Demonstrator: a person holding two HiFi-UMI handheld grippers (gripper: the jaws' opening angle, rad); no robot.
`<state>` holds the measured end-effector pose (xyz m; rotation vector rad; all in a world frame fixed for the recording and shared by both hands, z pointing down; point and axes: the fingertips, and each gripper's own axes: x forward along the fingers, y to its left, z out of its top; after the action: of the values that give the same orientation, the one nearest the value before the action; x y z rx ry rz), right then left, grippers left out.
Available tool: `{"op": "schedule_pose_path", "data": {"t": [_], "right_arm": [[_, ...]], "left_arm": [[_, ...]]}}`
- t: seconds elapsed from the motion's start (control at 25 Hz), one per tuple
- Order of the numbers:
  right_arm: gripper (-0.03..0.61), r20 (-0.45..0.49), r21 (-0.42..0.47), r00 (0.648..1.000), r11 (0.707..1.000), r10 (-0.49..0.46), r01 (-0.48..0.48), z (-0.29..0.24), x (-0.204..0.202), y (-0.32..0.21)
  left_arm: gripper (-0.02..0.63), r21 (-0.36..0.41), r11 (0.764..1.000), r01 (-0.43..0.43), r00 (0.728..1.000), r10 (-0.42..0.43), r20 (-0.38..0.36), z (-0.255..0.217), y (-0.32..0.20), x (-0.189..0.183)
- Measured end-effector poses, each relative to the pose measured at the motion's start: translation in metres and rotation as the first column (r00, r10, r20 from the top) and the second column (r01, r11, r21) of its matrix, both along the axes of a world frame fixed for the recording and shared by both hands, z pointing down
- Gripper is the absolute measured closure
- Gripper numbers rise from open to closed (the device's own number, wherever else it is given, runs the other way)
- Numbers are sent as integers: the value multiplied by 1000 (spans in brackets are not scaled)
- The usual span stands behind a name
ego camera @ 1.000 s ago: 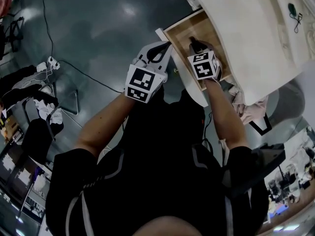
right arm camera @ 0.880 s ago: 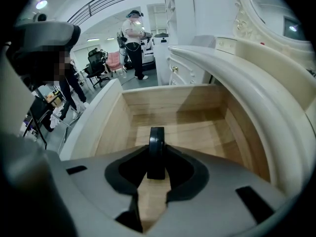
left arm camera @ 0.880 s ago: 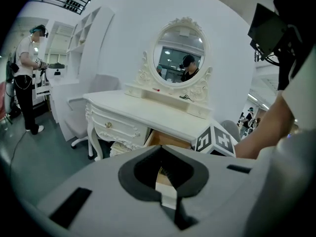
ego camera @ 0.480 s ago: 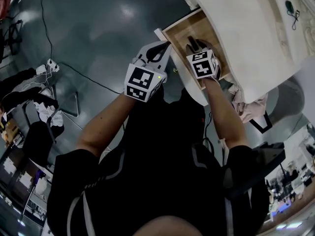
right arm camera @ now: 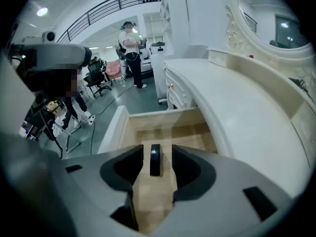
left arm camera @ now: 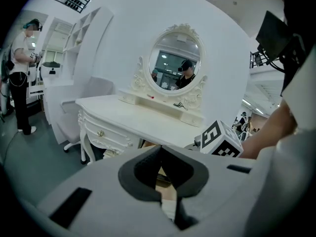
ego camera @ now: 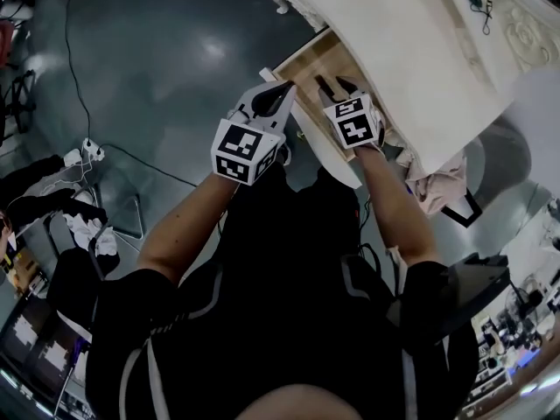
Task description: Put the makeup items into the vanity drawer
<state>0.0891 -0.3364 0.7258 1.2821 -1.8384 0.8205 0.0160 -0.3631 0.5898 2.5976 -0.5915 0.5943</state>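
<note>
Makeup item (right arm camera: 155, 161) — slim and black, its kind too small to tell — lies on the wooden floor of the open drawer (right arm camera: 112, 127), about midway between the drawer's side walls. The right gripper (right arm camera: 157, 149) hangs over the drawer, pointing steeply down into it, released: its jaws have just been opening and stand wide apart, with the item in the gap between them but touched by neither pad. In the head view this gripper (ego camera: 332, 84) sits above the drawer's (ego camera: 317, 59) inner half, close under the edge of the white vanity surface (ego camera: 394, 33) from which the drawer is pulled out.

The left gripper (ego camera: 282, 88) is just outside the drawer, at its front corner, over the grey floor (ego camera: 175, 51). Its own view shows it clenched on nothing — the jaws meet at their tips (left arm camera: 160, 148), and beyond them a strip of the drawer's wood shows, with the surface (left arm camera: 148, 120) and an oval mirror (left arm camera: 175, 65) farther back
</note>
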Motion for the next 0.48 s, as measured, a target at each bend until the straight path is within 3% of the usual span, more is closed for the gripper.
{"op": "schedule_pose_path", "data": {"t": [0.28,0.48], "right_arm": [[413,31,120,998,992,45,-49,-75,7,-5],[438,45,231,990,963,130,-137,-132,32,-2]], "left_arm": [[611,22,999,-47,995,49,-83,-42,-10,16],[611,124,986,-110,985,126,-122,-92,-20,32]]}}
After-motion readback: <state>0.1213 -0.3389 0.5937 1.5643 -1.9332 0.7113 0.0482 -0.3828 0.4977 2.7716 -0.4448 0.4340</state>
